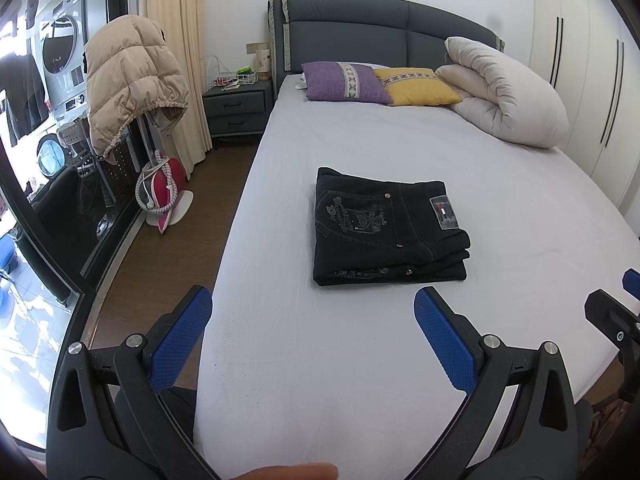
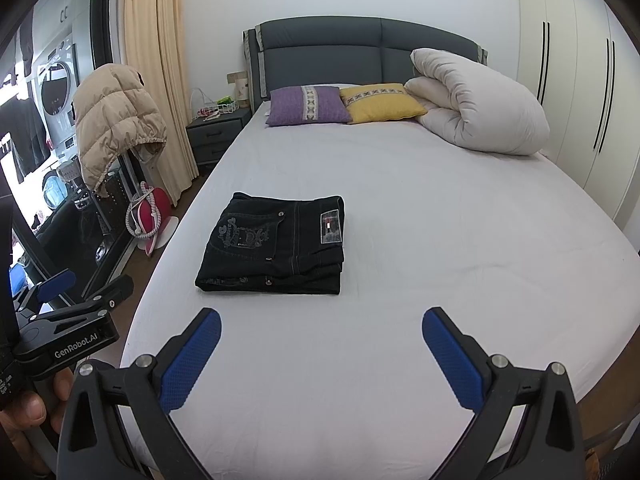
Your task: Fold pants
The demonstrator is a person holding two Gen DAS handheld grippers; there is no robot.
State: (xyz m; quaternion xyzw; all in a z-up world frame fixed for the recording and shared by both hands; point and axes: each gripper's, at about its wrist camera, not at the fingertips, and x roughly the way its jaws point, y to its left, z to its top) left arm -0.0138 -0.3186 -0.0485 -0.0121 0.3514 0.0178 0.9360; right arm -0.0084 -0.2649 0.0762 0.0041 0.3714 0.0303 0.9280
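Readably, "GenRobot.AI" on left claw [image 2: 60, 280], folded black pants [image 2: 276, 244] patch unreadable

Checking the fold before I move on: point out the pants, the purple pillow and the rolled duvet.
pants [image 1: 384, 228]: left wrist view, on the embroidered back pocket.
purple pillow [image 1: 344, 82]: left wrist view, on its patterned centre strip.
rolled duvet [image 2: 480, 100]: right wrist view, on the outer roll.
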